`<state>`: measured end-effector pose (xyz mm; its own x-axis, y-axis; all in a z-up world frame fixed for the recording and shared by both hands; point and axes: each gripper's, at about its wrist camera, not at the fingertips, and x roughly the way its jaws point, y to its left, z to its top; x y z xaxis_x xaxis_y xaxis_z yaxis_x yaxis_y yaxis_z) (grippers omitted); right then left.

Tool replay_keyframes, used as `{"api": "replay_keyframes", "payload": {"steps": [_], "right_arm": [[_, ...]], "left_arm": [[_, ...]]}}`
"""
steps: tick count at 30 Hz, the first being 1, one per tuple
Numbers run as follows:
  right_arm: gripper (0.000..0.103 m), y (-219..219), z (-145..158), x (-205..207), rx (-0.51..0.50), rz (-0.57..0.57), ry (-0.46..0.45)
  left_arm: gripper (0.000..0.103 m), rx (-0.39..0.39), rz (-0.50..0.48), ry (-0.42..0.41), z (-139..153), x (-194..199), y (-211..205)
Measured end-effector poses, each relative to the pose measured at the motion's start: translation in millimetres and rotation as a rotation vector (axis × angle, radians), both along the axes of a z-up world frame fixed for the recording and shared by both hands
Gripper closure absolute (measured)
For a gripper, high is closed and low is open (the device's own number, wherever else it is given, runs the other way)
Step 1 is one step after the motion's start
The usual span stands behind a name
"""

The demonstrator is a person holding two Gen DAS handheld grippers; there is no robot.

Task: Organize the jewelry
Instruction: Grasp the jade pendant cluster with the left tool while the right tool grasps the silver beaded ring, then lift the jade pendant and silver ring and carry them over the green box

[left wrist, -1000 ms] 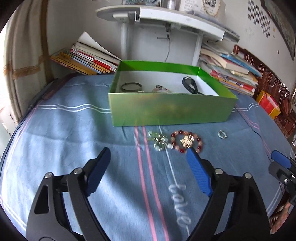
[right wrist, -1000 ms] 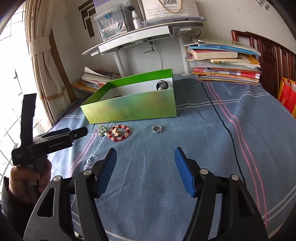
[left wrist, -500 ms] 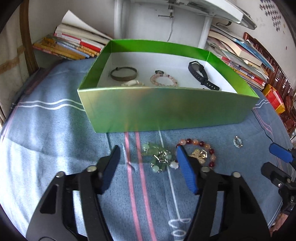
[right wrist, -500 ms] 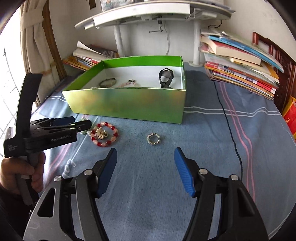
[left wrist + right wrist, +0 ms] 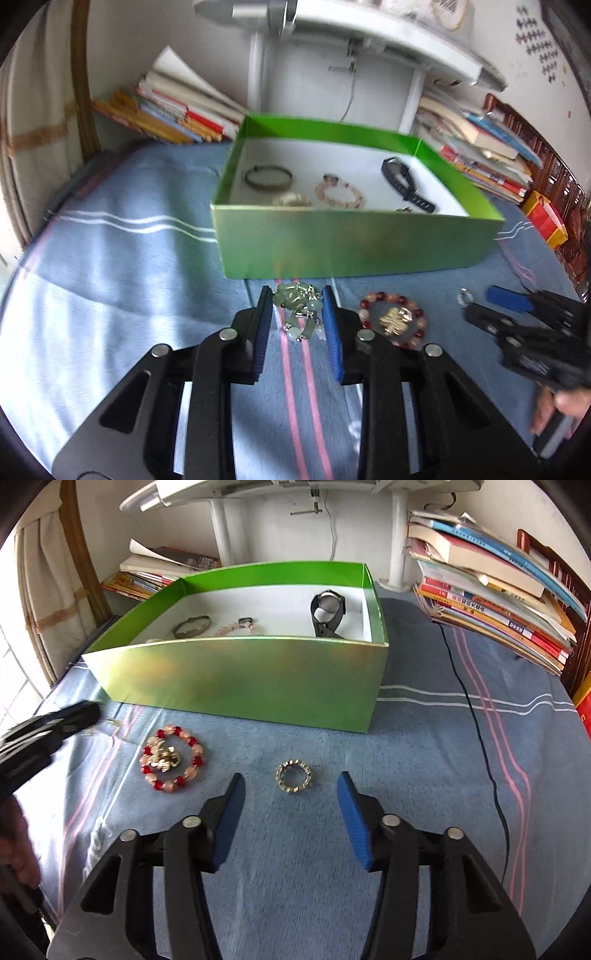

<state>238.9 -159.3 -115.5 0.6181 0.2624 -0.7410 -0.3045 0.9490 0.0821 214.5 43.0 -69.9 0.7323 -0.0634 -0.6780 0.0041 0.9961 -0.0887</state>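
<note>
Left gripper [image 5: 297, 314]: fingers have just been closing, now narrow around the pale green bead bracelet [image 5: 298, 308] on the blue striped cloth surface [image 5: 110, 258]; pad contact unclear. Right gripper [image 5: 291, 794]: fingers also closing, straddling the small sparkly ring [image 5: 294, 776] without touching it. Green cardboard box [image 5: 240, 679] just behind.

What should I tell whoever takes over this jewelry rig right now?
Left gripper: jaws just closing around the green bead bracelet on the blue cloth; grip not confirmed.
Right gripper: open, jaws just narrowing, either side of the small sparkly ring, not touching.
Done: bangle, pink bead bracelet and black watch lie in the green box.
Left: green bracelet, ring, and red bead bracelet go in.
</note>
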Motion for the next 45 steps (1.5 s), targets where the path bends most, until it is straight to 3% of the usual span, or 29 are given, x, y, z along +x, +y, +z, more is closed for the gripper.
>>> {"api": "replay_keyframes", "payload": {"steps": [6,7,8,9,18,32,45], "right_arm": [[0.066,6.4,-5.2,5.5,-0.022,-0.002,-0.013],[0.070,7.0,-5.3,5.4,-0.027,-0.002,-0.018],[0.080,7.1,-5.1,5.1,-0.024,0.000,-0.018],[0.082,6.6,-5.0,4.5,-0.016,0.001,-0.017],[0.082,-2.6,11.7,-27.0,0.051,-0.015,-0.070],[0.082,-21.5,58.3,-157.1,0.115,-0.022,-0.294],[0.082,-28.8,59.7,-173.6,0.132,-0.021,-0.303]], "left_arm": [[0.076,0.021,-0.002,-0.068,24.8,-38.1,4.1],[0.076,0.025,-0.001,-0.079,28.1,-44.7,4.6],[0.076,0.026,0.004,-0.086,30.1,-49.8,5.3],[0.076,0.024,0.005,-0.088,31.6,-53.5,6.4],[0.076,0.008,0.000,-0.103,38.4,-86.4,11.2],[0.076,0.007,-0.020,-0.116,40.3,-129.3,-3.3],[0.076,0.023,-0.026,-0.125,41.7,-150.9,-13.7]]}}
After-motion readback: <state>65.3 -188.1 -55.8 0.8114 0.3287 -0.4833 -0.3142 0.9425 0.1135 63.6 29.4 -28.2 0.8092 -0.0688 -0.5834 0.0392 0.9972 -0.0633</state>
